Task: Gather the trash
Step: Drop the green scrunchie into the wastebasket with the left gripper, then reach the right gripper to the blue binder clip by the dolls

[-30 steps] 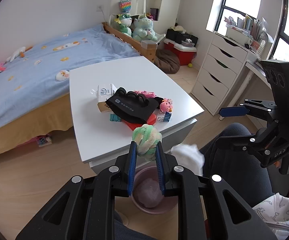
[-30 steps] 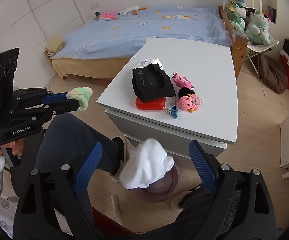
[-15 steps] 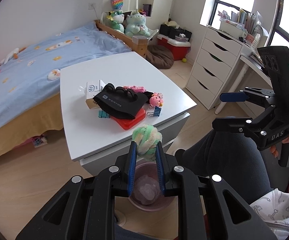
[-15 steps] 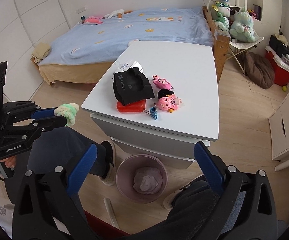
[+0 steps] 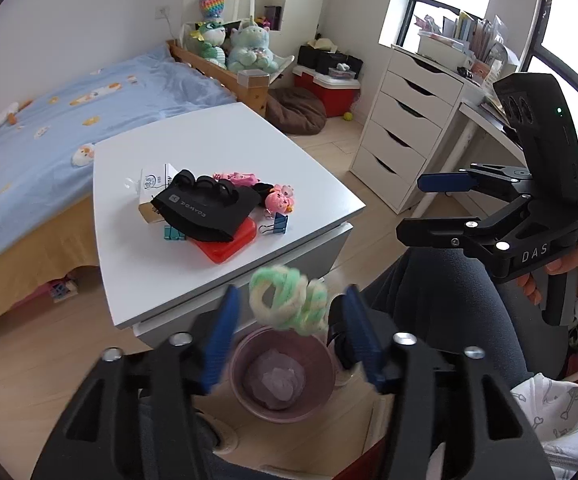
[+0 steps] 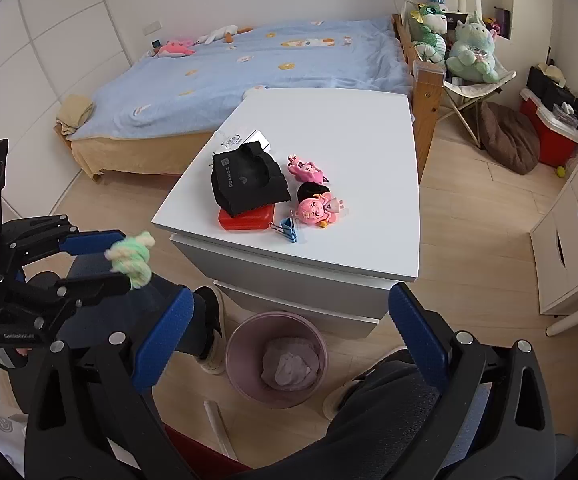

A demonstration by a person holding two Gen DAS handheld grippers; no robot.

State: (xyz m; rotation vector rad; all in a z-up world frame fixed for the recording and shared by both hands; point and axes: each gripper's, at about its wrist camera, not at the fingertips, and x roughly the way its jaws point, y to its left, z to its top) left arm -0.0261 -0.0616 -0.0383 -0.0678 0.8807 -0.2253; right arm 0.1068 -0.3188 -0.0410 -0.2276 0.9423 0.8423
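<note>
the left gripper [image 5: 289, 332], which had been pinching the green-and-cream yarn ball [image 5: 289, 300] half a second before, now stood with its jaws spread and the ball loose between them, directly above the pink bin [image 5: 283, 376] on the floor. the right gripper [image 6: 289, 332] hung open and empty beside it. the bin already held a crumpled tissue [image 6: 289, 368], so this piece looked as good as binned.

green-cream yarn ball [image 5: 289, 300] | airborne over pink bin [image 5: 283, 376] | bin holds white wad [image 6: 291, 366]
</note>
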